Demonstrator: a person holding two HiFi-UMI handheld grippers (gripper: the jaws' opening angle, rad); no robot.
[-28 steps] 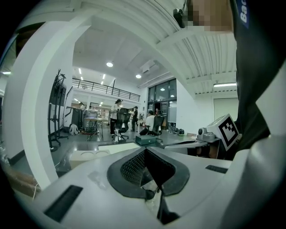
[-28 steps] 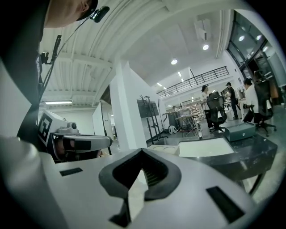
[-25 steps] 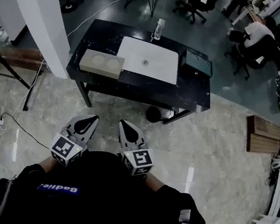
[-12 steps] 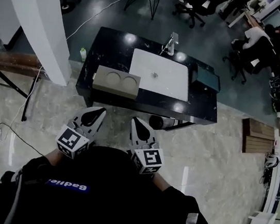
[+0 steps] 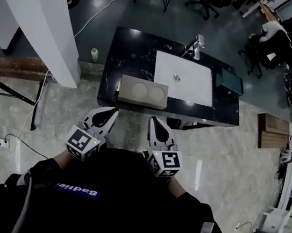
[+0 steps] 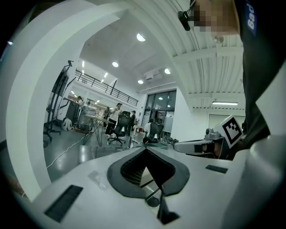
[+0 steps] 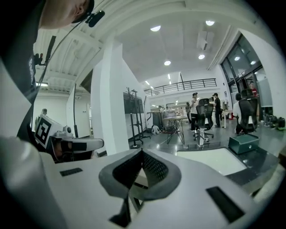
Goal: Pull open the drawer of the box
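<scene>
**Box ahead of both grippers, neither one touching it**

Box [image 5: 143, 92] is sitting at the near edge of the dark table [image 5: 127, 51], just ahead of both grippers. Left gripper [image 5: 114, 112] is hovering over the floor [image 5: 54, 110] short of the table, jaws pressed together and empty. Right gripper [image 5: 154, 121] is hanging beside it, jaws likewise closed on nothing. White mat [image 5: 194, 88] is lying beyond the box, ahead-right of the right gripper.
</scene>
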